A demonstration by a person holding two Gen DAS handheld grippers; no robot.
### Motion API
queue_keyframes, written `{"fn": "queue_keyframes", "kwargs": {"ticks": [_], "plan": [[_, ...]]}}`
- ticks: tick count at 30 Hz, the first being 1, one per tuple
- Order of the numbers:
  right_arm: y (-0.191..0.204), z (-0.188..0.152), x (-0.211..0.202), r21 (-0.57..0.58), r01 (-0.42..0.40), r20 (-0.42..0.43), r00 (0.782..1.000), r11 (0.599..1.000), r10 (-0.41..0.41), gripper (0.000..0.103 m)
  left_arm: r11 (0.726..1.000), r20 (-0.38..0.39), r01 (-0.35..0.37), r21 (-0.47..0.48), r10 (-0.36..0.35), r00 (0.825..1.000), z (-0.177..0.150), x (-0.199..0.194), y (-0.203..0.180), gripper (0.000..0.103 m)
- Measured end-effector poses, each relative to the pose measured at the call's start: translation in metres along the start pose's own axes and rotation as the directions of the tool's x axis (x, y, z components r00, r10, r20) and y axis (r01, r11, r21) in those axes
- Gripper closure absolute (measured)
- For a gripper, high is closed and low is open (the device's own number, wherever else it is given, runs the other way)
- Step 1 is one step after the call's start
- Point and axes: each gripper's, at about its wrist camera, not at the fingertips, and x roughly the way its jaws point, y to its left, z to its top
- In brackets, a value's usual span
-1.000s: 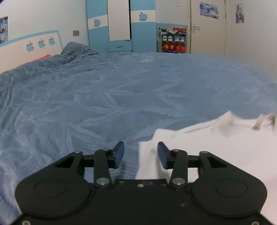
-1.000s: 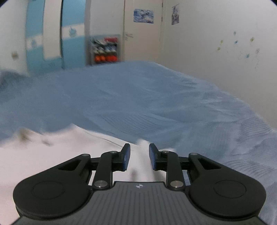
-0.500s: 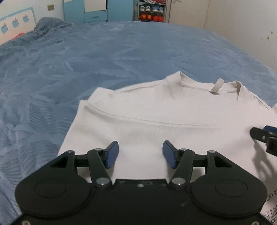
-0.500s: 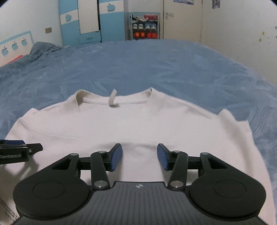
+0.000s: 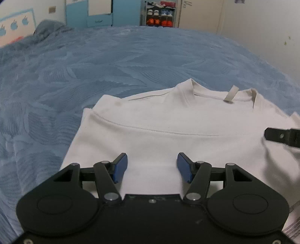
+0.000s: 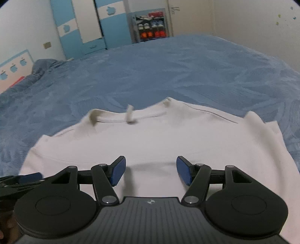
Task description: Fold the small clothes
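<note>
Blue bedspread [image 5: 131,62] filling most of both frames, textured, running up to the wardrobe [image 6: 90,28] and shoe rack [image 5: 160,14] along the top edge. Serving as the folding surface, by the look of it: wide, soft, flat enough.

White shirt [image 5: 168,131] spread across the lower middle of the left wrist view, same shirt [image 6: 150,140] across the lower middle of the right wrist view. Lying flat, collar pointing away toward the top of the frame, probably laid out that way so the side edges sit within reach for a first fold. Seam running straight across the chest, no bunching visible there. Lower hem hidden under the tools.

Left gripper [image 5: 152,166] at bottom centre of its own view, blue pads spread wide apart, nothing between them, hovering over the shirt's near half. Right gripper [image 6: 151,169] at bottom centre of its view, pads likewise spread wide, empty, over the cloth. A finger of the right tool poking in at the right edge of the left view, and the left tool's tip showing at lower left of the right view: both side by side over the same garment, likely ready to take opposite sides.

Neck loop [image 5: 230,93] standing up at the collar, upper right of the left view; same loop [image 6: 129,116] upper centre-left in the right view. No fold begun yet, judging by the flat lie.
</note>
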Motion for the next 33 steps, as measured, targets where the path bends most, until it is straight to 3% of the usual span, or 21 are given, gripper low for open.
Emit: {"fn": "queue_keyframes", "kwargs": {"ticks": [8, 12, 17, 25, 28, 30, 33], "plan": [[0.033, -0.012, 0.009, -0.115, -0.067, -0.039, 0.997, 0.991, 0.063, 0.03, 1.0, -0.034, -0.008, 0.016, 0.008, 0.999, 0.005, 0.0, -0.005, 0.042], [0.04, -0.018, 0.013, -0.195, -0.025, -0.041, 0.999, 0.98, 0.017, 0.03, 0.998, -0.036, -0.01, 0.058, 0.012, 0.999, 0.004, -0.001, -0.007, 0.042], [0.026, -0.019, 0.006, -0.186, 0.008, -0.012, 1.0, 0.982, -0.011, 0.03, 0.998, -0.034, -0.032, 0.047, 0.033, 0.999, 0.004, 0.001, 0.0, 0.04], [-0.033, -0.015, -0.004, -0.128, 0.209, 0.029, 0.978, 0.97, -0.207, 0.03, 0.998, -0.014, -0.046, 0.051, 0.047, 0.999, 0.002, 0.0, 0.023, 0.04], [-0.068, -0.012, -0.013, -0.102, 0.29, 0.062, 0.956, 0.952, -0.285, 0.031, 0.998, -0.018, -0.035, 0.05, 0.036, 0.999, 0.003, -0.004, 0.033, 0.04], [-0.098, -0.012, -0.018, -0.034, 0.315, 0.053, 0.948, 0.949, -0.313, 0.04, 0.997, -0.013, -0.06, 0.046, 0.06, 0.998, 0.003, -0.006, 0.039, 0.04], [-0.135, -0.014, -0.029, 0.086, 0.232, 0.041, 0.971, 0.969, -0.236, 0.058, 0.988, -0.005, -0.142, 0.054, 0.143, 0.99, 0.001, -0.006, 0.048, 0.042]]}}
